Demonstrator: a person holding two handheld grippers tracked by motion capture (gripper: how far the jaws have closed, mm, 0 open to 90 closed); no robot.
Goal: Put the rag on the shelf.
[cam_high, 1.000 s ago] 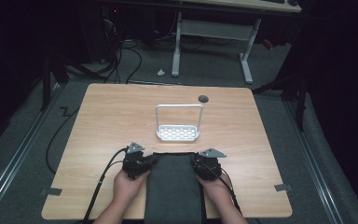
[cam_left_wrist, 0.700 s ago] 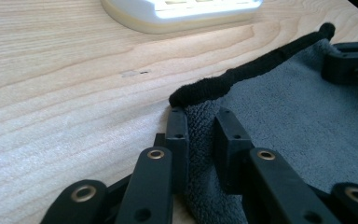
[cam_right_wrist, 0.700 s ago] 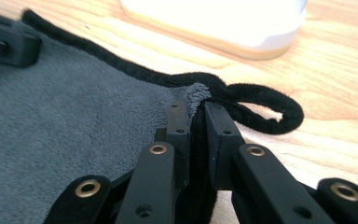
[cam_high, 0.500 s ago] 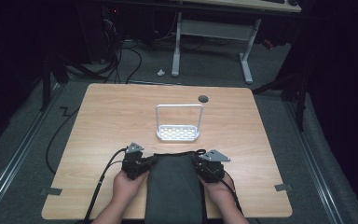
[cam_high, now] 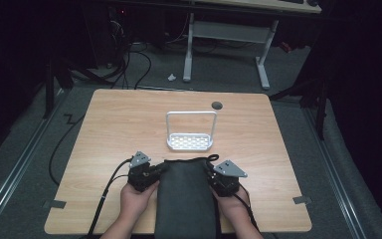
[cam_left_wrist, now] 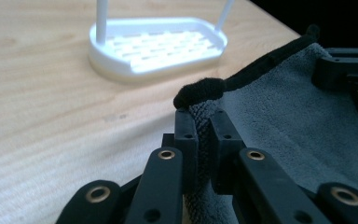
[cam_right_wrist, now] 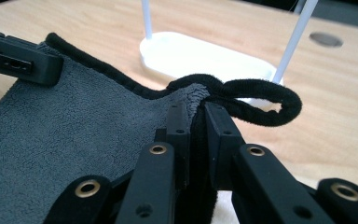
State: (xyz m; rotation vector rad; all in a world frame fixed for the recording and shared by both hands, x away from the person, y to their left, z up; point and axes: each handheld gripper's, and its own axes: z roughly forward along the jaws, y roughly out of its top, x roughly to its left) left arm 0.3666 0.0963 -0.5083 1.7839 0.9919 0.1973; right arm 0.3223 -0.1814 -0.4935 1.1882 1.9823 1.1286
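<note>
High view: the table (cam_high: 104,124) carries a dark grey towel (cam_high: 186,199) that lies at the middle of the near edge and runs off it toward the person, with its far hem pointing at the table's centre. Just beyond that hem, apart from it, stands a white rack (cam_high: 190,142) with a thin hoop handle over a slotted base, and a small dark grommet (cam_high: 217,105) sits near the far edge.

The left gripper (cam_high: 151,172) has just been closing, and in the left gripper view its jaws stand pinched on the towel's far left corner (cam_left_wrist: 200,91), with the black hem bunched above the tips. The right gripper (cam_high: 214,175) clamps the far right corner, where the right gripper view shows cloth squeezed between the jaws and a hanging loop (cam_right_wrist: 261,105) sticking out past them.

Both grips look shallow, mostly hem and little pile, so I judge a corner could slip free once the towel's weight comes onto it, and the cloth would then swing down crooked. If the hands rise unevenly, the far hem would sag on one side. The loop hangs closest to the rack, so carrying the towel forward while low could snag it on the hoop, or let the hem drag the light rack across the table or tip it.
</note>
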